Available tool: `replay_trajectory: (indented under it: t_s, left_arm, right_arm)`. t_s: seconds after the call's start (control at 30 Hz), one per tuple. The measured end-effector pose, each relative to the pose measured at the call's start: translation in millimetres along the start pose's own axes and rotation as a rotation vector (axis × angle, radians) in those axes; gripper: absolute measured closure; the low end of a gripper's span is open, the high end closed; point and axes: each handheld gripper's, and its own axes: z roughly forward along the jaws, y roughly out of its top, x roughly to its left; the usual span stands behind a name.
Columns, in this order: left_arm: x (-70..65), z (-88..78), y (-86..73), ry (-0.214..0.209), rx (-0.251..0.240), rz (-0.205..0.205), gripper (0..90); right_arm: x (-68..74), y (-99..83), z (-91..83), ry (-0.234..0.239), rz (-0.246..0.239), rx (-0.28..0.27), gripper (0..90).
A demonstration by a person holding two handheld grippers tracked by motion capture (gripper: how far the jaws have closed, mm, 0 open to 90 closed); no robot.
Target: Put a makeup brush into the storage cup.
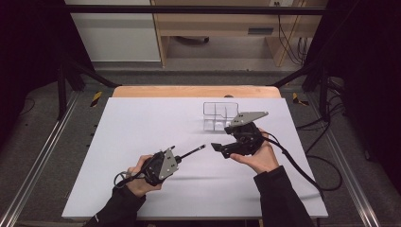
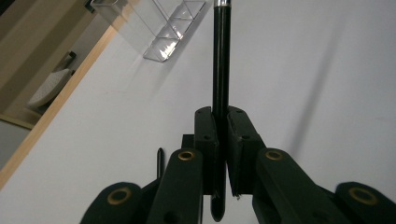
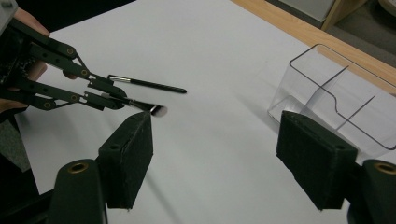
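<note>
Left gripper (image 1: 182, 153) clamps a black brush (image 2: 221, 70), its tip aimed toward the clear organizer (image 1: 218, 116). Right gripper (image 3: 215, 154) gapes empty beside the organizer. White sheet (image 1: 142, 127) covers a wooden table (image 1: 189, 91).

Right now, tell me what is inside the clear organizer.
The clear organizer looks empty: through its walls and dividers only the white table shows. Its near corner in the right gripper view is covered by the right gripper, so that part cannot be checked.

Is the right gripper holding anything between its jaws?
No: in the right gripper view the right gripper stands wide open with bare white table between its jaws, while the left gripper holds the brush.
</note>
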Motion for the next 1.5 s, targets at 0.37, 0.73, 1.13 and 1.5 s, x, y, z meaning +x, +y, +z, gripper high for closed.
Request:
replay_trajectory:
  t_s: [0.37, 0.73, 1.13, 1.5]
  left_arm:
    - [6.0, -4.8, -3.9, 0.025, -0.036, -0.161, 83.2]
    - [6.9, -4.1, -11.5, 0.028, -0.068, -0.300, 83.2]
    - [5.5, -1.9, -14.1, 0.017, -0.102, -0.408, 83.2]
    - [2.7, 0.4, -12.6, 0.039, -0.120, -0.470, 83.2]
  right_arm:
    - [-2.3, -17.2, -0.3, -0.012, 0.044, -0.045, 24.5]
    - [-0.4, -26.5, 6.3, -0.029, 0.093, -0.097, 22.6]
    - [7.5, -29.0, 20.0, -0.009, 0.136, -0.157, 23.5]
    - [11.3, -29.5, 26.5, 0.018, 0.172, -0.204, 23.1]
